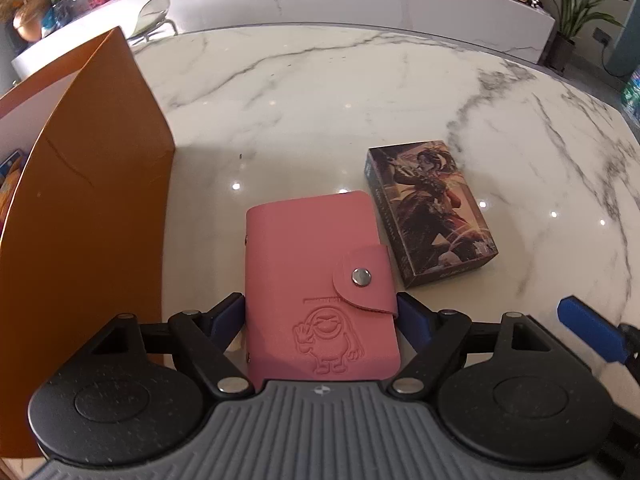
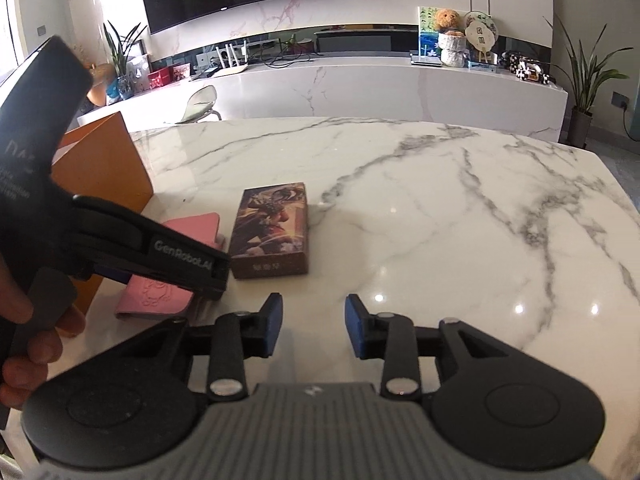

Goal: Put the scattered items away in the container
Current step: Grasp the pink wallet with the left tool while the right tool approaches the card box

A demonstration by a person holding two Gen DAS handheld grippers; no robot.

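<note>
a pink card holder (image 1: 320, 280) of soft, matte leather-like material, rectangular with rounded corners, is seen lying flat on a glossy white marble table (image 1: 360, 100) veined in grey. a rounded flap with a round metal snap is folded over its right edge, and a cartoon figure is embossed into the cover below the flap. the near end of the card holder is flanked by the left gripper (image 1: 321, 314), whose blue padded fingers (image 1: 412, 312) are set against its two long sides, so the jaws are closed onto it at a medium width.

just right of the card holder, close by but apart from it, a small rectangular printed box (image 1: 430, 216) is laid flat; its top is covered in dark, glossy artwork of a figure. left of the card holder, an orange paperboard container (image 1: 88, 220) is stood upright, its tall smooth wall angled and faintly creased, with a pale interior and some coloured items partly seen inside.

in the right wrist view, the right gripper (image 2: 312, 330) is held above bare marble, right of the card holder (image 2: 160, 292) and nearer than the box (image 2: 272, 232). its blue pads are parted by a moderate gap with nothing between them. a hand (image 2: 32, 332) is seen wrapped around the black handle of the left tool.
</note>
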